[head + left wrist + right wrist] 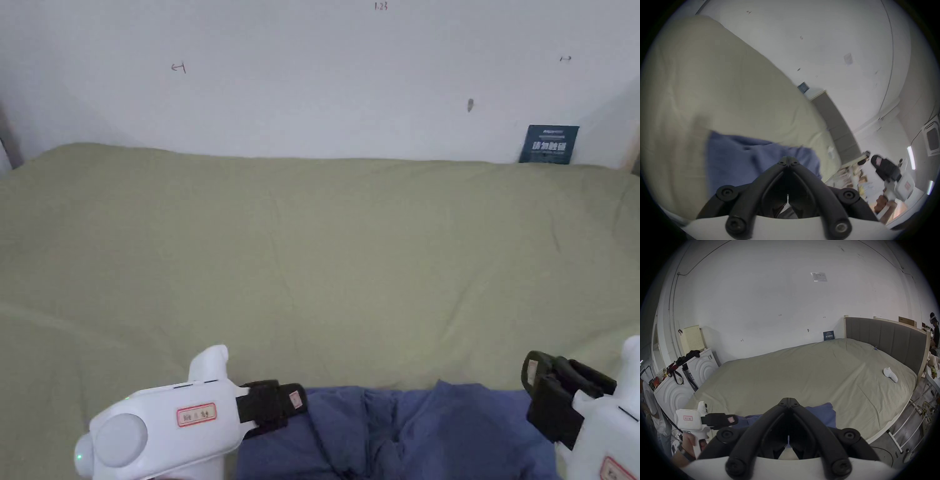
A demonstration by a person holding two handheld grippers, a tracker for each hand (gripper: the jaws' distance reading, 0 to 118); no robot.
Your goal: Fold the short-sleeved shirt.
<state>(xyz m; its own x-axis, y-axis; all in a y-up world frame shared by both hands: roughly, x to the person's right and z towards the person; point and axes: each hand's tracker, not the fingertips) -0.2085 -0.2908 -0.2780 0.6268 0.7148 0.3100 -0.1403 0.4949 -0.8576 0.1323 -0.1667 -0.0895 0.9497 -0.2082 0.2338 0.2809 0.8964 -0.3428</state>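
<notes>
One blue shirt [400, 431] lay bunched at the near edge of the bed [312, 250], on the olive sheet, between the two grippers. By the look of its soft folds and creases it was light, limp cloth, likely to sag and slide on itself instead of holding a shape; nothing about it seemed fragile. A pinch on a seam, hem or shoulder edge would probably serve best, one corner for each gripper, so the cloth could be drawn flat before any fold. Which part of the shirt faced up could not be told from the crumpled heap.

Two grippers were counted. The left gripper [294, 400] hovered just at the shirt's left edge, and in its own view its fingers [782, 162] met at the tips with no cloth between them. The right gripper [540, 375] hung near the shirt's right side, apart from it; its fingers [793, 402] likewise stood together, holding nothing.

One white object [890, 376] lay well apart on the bed near the single grey headboard [883, 335]
</notes>
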